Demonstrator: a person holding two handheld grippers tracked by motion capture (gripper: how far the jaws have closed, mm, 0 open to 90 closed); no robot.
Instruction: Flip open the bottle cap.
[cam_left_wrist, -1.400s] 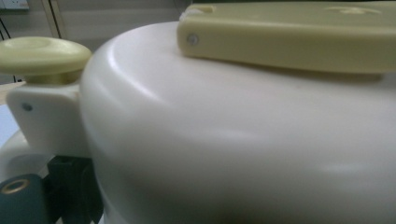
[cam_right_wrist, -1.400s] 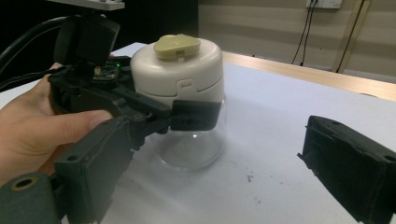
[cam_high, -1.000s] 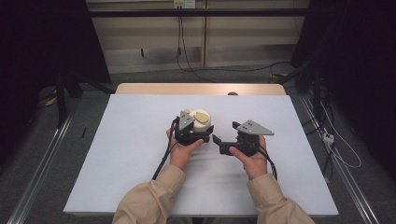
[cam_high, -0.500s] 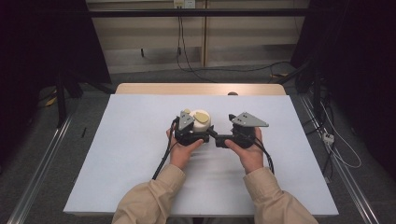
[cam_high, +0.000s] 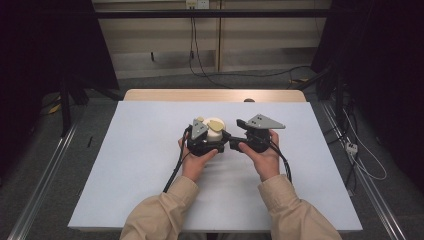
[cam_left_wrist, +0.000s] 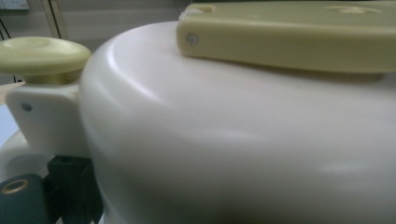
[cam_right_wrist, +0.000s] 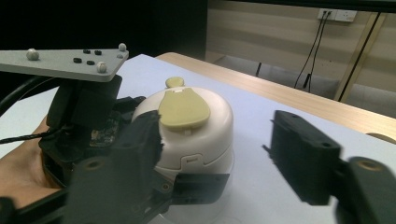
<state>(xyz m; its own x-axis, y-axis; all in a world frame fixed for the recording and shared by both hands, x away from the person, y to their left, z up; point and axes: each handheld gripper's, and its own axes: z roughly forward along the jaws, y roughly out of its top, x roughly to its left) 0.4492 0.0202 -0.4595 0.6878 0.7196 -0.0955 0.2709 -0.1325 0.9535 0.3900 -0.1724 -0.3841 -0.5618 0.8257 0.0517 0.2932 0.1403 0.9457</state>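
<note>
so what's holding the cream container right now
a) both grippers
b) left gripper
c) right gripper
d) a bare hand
b: in the right gripper view the left gripper clamps the container low on its side, while the right gripper has its jaws apart, one well clear of the container, not pressing on it.

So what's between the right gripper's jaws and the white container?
Nothing: in the right gripper view its jaws flank the white container, one near its side, the other apart over bare table.
</note>
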